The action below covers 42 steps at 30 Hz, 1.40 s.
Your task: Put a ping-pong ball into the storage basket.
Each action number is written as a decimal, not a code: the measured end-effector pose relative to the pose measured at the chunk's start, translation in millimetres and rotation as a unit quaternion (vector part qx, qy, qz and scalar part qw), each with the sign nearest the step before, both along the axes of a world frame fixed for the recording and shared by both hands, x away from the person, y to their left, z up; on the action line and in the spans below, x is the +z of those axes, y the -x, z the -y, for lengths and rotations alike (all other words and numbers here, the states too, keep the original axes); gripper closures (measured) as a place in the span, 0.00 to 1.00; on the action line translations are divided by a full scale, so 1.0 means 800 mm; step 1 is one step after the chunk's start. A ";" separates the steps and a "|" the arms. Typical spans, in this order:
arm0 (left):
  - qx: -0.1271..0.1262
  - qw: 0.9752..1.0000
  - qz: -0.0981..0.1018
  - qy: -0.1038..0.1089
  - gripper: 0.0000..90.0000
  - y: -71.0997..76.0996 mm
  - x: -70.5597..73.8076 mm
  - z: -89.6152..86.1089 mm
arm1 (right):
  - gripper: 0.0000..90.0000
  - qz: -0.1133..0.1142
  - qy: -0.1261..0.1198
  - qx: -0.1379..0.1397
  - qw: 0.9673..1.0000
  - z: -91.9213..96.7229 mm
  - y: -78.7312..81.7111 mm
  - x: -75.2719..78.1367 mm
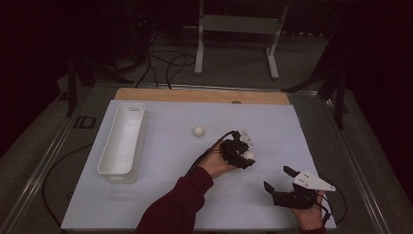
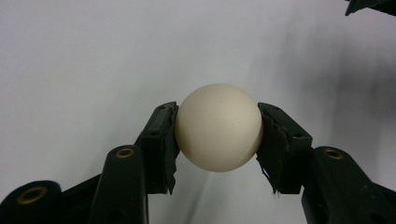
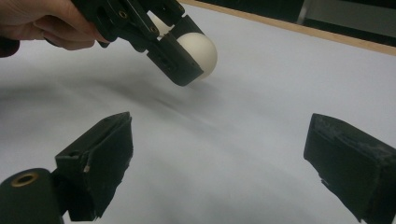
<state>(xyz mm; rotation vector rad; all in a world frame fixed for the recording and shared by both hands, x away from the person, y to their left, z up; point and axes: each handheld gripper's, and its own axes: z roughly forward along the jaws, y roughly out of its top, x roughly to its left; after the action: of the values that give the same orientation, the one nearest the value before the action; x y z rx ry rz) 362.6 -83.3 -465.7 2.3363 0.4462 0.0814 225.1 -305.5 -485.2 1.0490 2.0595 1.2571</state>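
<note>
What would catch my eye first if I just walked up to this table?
Probably the white ball pinched between the black jaws of the left gripper, near the middle of the white mat. A second ball lies loose farther back, and a long white bin stands at the mat's left edge.

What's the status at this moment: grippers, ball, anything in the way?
Left gripper shut on white ball, pads on both sides. Right gripper open, empty, off to the side. Second ball loose on the mat; white bin at far left. Nothing in between.
</note>
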 end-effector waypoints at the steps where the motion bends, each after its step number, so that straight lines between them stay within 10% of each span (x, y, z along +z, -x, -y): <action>1: 0.000 1.000 0.000 0.000 0.57 0.000 0.001 0.000 | 0.09 0.000 0.000 0.000 1.000 0.000 0.000 0.000; 42: -0.016 1.000 0.010 0.009 0.57 0.003 0.037 -0.032 | 0.09 -0.002 -0.001 0.002 1.000 -0.001 0.000 -0.001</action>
<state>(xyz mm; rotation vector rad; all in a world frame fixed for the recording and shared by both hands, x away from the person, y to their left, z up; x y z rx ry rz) 360.3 -58.1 -435.8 2.3225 0.3974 0.0837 224.8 -304.7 -485.6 1.0497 2.0634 1.2601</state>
